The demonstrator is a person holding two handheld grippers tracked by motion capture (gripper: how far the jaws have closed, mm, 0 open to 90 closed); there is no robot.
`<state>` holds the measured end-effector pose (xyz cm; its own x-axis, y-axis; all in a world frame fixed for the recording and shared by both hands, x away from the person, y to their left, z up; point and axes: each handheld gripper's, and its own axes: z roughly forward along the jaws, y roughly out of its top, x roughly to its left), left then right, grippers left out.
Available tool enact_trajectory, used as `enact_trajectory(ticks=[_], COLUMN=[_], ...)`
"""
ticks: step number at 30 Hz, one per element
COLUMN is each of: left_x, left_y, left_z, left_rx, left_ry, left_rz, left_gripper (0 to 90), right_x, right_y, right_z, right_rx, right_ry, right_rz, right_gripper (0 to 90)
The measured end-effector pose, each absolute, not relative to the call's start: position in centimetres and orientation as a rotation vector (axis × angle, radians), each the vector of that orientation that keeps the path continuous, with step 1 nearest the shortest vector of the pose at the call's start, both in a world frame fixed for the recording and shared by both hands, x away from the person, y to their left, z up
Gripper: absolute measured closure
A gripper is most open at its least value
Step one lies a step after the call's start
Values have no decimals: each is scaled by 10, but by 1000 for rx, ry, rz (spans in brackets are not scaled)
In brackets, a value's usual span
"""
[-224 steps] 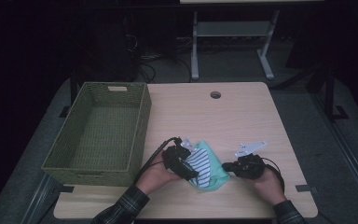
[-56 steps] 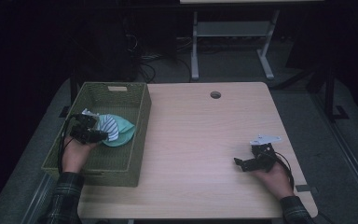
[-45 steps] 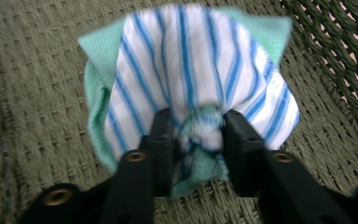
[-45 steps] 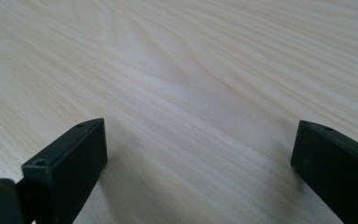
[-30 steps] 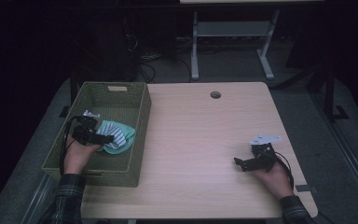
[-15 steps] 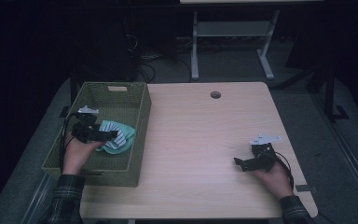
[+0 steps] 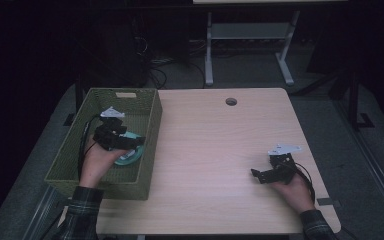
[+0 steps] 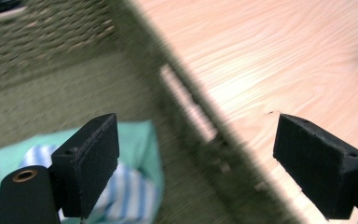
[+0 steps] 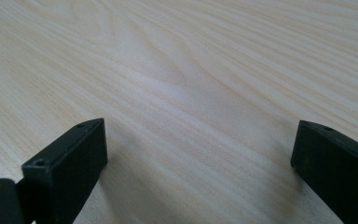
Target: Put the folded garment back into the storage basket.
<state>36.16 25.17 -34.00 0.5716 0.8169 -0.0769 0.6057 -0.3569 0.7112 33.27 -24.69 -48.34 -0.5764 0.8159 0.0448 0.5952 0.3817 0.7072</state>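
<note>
A mint-green cloth with blue and white stripes (image 7: 130,156) lies folded on the floor of the olive woven basket (image 7: 150,131) at the table's left. My left gripper (image 7: 122,142) hovers inside the basket just above the cloth, jaws wide apart and holding nothing. In the left gripper view the cloth (image 8: 130,186) sits low behind the left jaw, and the basket wall (image 8: 200,126) runs between the jaws of my left gripper (image 8: 198,144). My right gripper (image 7: 260,176) rests open on the bare tabletop at the right, as the right gripper view (image 9: 200,149) also shows.
The light wooden table (image 7: 220,150) has a round cable hole (image 7: 231,101) near its far edge. A metal stand (image 7: 245,45) and cables stand on the dark floor beyond. The basket takes up the table's left side.
The left gripper carried the cloth from the table's middle into the basket, lowered it, and has let it go. The right gripper has stayed at the right.
</note>
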Motion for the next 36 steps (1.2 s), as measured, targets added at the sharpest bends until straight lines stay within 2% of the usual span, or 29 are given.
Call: enact_trajectory(ticks=[11, 21, 28, 36], left_x=[352, 347, 341, 342], left_y=[190, 140, 107, 94], left_z=[-329, -341, -364, -393], left_rx=[2114, 2147, 2212, 2220], left_ry=[964, 862, 792, 780], left_rz=[343, 319, 282, 272], left_gripper=[140, 141, 140, 140], right_x=[333, 333, 333, 333], right_y=[-247, -247, -247, -247], right_z=[-483, -483, -483, -483], right_rx=[1235, 1236, 1235, 1236], right_ry=[2335, 2336, 2336, 2337], right_rz=[1001, 999, 998, 998], right_gripper=[31, 31, 31, 31])
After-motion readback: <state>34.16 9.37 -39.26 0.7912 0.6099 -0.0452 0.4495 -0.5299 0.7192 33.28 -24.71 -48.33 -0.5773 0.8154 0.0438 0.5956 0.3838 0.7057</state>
